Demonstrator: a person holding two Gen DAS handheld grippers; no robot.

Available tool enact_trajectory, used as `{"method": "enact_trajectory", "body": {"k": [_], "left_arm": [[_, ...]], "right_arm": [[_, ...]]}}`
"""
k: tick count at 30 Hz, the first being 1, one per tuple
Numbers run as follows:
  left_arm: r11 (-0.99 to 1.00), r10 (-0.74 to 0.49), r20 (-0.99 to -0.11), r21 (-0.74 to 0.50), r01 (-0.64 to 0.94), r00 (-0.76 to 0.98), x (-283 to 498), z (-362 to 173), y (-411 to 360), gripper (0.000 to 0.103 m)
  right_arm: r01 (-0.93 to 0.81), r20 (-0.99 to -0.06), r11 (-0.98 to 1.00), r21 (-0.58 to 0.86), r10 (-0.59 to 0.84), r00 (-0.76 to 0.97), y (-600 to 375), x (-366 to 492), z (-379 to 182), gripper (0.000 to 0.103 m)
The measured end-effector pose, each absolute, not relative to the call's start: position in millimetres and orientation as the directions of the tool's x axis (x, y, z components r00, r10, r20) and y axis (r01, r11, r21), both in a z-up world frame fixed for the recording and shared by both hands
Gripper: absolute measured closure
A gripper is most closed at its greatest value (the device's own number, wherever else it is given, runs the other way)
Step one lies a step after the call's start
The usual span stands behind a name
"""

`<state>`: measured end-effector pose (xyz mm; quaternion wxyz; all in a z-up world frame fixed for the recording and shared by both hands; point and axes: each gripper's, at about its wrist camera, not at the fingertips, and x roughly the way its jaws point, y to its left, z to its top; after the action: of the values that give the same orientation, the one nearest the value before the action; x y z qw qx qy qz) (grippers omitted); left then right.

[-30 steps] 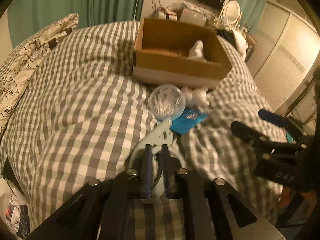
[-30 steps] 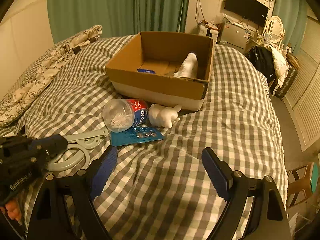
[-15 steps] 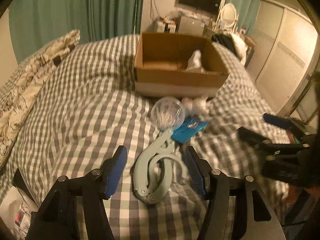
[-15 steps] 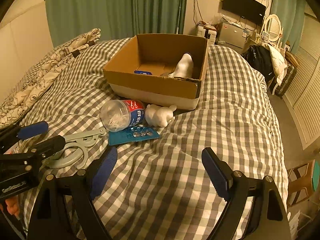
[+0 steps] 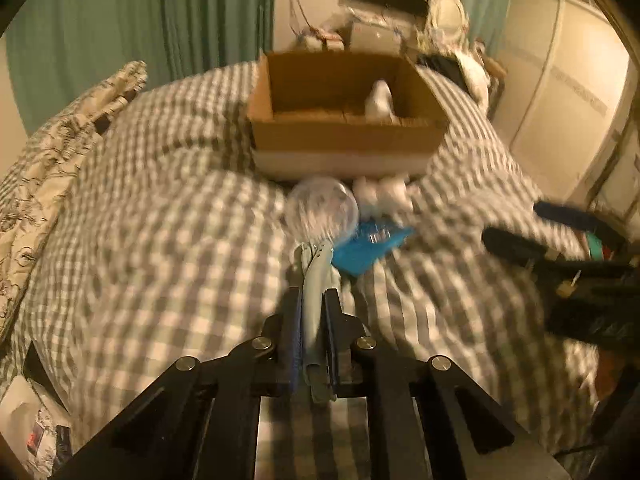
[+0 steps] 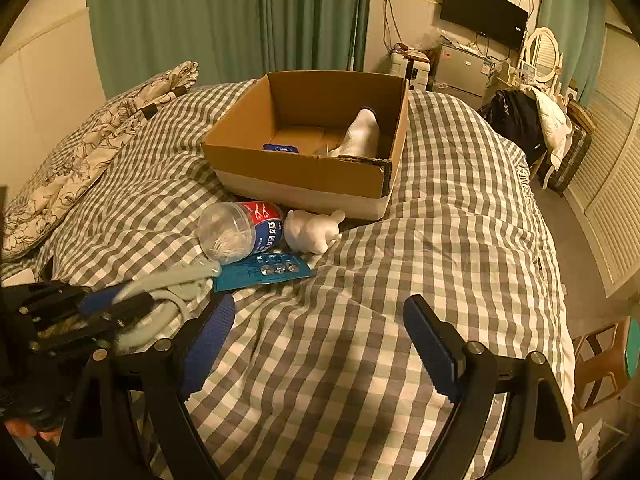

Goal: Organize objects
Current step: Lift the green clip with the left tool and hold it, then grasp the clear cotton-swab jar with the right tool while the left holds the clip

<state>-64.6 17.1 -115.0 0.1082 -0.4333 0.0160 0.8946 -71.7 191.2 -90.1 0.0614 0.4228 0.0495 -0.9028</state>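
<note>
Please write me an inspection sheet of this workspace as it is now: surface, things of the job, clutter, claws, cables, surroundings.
Surface: checked duvet on a bed, wrinkled.
Job's things: cardboard box, open, holding a white sock and a blue item. Before it lie a cotton swab jar on its side, a white figurine, a blue battery card and a pale green clip.
Clutter: floral pillow at the left.
Claws: left claw just closed, shut on the clip; right claw open, empty.
Cables: wires on the wall by the television.
Surroundings: green curtains, round mirror.
</note>
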Motion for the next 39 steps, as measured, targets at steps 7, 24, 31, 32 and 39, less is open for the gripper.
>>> {"method": "enact_trajectory", "body": {"k": [7,24,31,32,39], "left_arm": [[-0.994,0.104,-0.68,-0.047,-0.099,-0.726,-80.4,-71.6,-21.5,0.095],[-0.993,0.101,-0.687,-0.111,-0.033,-0.72,-117.3,-108.1,-59.0,0.095],[-0.987,0.14,-0.69,-0.152,-0.047,-0.71,-116.4,-113.3,-63.0,0.095],[-0.987,0.142,-0.69,-0.153,-0.048,-0.71,-115.7,-112.9,-63.1,0.095],[-0.988,0.138,-0.695,-0.15,-0.045,-0.706,-105.9,-107.6,-64.1,0.095]], "right_arm": [[0.171,-0.778,-0.984,-0.04,-0.076,-0.623,174.8,-84.0,-94.5,0.017],[0.081,-0.817,-0.997,-0.003,-0.044,-0.575,81.7,-181.5,-144.8,0.017],[0.021,-0.861,-0.997,-0.068,0.048,-0.506,81.6,-194.4,-176.9,0.017],[0.02,-0.862,-0.998,-0.067,0.048,-0.504,83.9,-194.0,-177.6,0.018],[0.081,-0.851,-0.995,-0.063,0.011,-0.525,89.2,-170.1,-162.7,0.039]]}}
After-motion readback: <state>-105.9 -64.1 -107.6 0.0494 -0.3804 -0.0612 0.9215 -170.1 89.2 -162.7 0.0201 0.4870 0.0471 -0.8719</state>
